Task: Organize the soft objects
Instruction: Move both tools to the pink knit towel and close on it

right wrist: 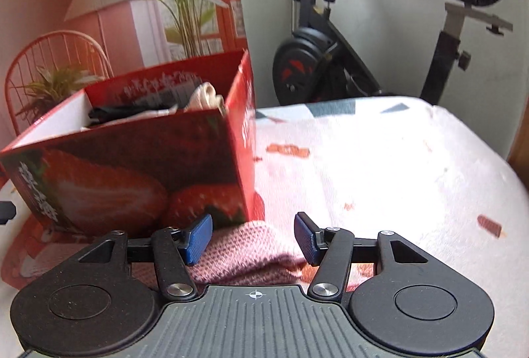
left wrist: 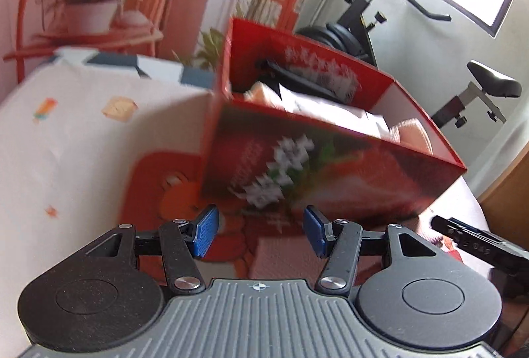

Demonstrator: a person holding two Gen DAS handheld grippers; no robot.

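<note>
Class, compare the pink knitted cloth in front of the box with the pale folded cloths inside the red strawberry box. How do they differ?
The pink knitted cloth lies outside on the patterned bedcover, between the right gripper's open fingers; the pale folded cloths already sit inside the red strawberry-printed cardboard box. The pink one is coarse-knit and rumpled flat; the pale ones look smoother and stacked. Both are soft fabric.

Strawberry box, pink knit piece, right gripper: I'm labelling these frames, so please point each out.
strawberry box (right wrist: pixel 132 166), right wrist view, printed front wall.
pink knit piece (right wrist: pixel 244 249), right wrist view, middle of the knit.
right gripper (right wrist: pixel 253 239), right wrist view, midway between fingertips.
</note>
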